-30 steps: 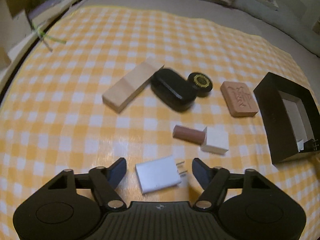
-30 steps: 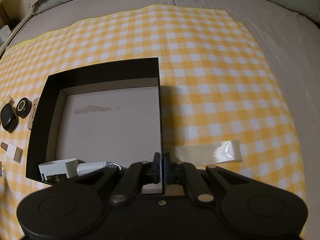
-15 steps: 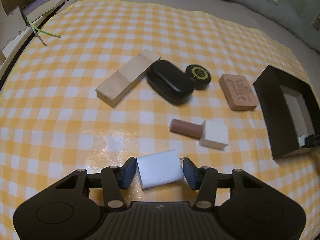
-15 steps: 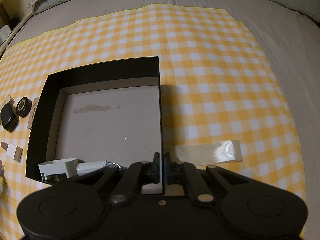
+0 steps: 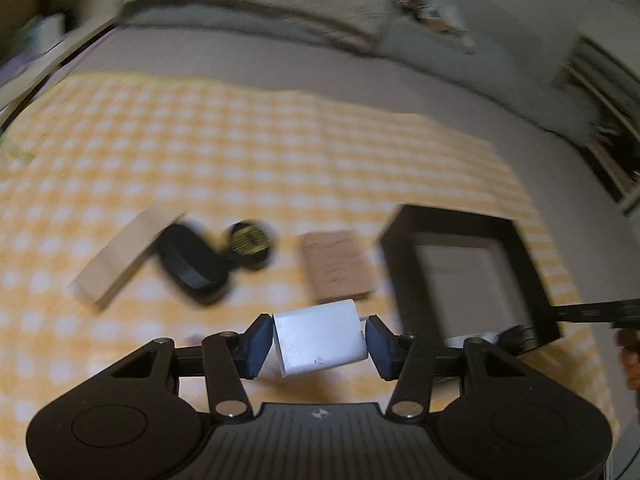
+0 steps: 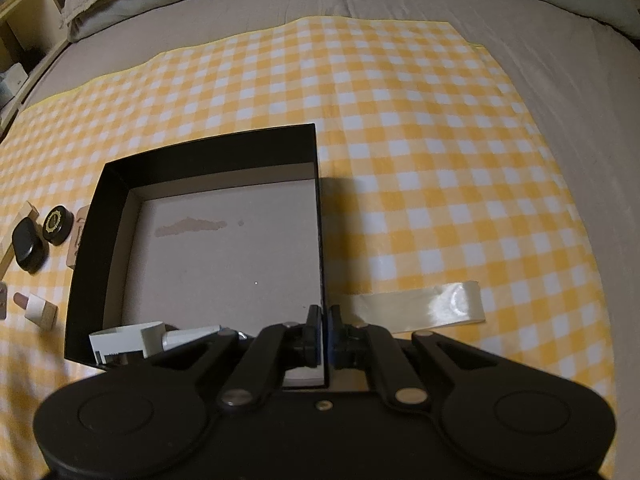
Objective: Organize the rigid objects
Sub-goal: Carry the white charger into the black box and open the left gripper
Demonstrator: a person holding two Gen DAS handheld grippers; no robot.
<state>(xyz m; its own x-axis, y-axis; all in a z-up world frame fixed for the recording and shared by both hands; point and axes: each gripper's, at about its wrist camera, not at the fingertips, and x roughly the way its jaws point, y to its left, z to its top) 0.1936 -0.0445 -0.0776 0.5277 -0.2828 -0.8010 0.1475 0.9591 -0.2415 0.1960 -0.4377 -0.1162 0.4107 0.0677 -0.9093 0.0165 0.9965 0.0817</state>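
Left wrist view: blurred objects beyond white charger [image 5: 320, 338]

both views are being aimed steeply down from close above the checked cloth [image 6: 420, 128]; the black box [image 5: 532, 280] is being shared.

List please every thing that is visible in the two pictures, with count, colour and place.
charger: 1, white, held in the left jaws
box: 1, black, open, on the cloth
items in box: at least 2, white, near corner
wooden block: 1, pale, left of case
case: 1, black, beside block
round tin: 1, black and gold, next to case
carved tile: 1, brown, left of box
lipstick: 1, brown, white cap, left of box
tape strip: 1, clear, right of box
cloth: 1, yellow check, on bed
left gripper: black, gripping charger
right gripper: black, clamped on box wall
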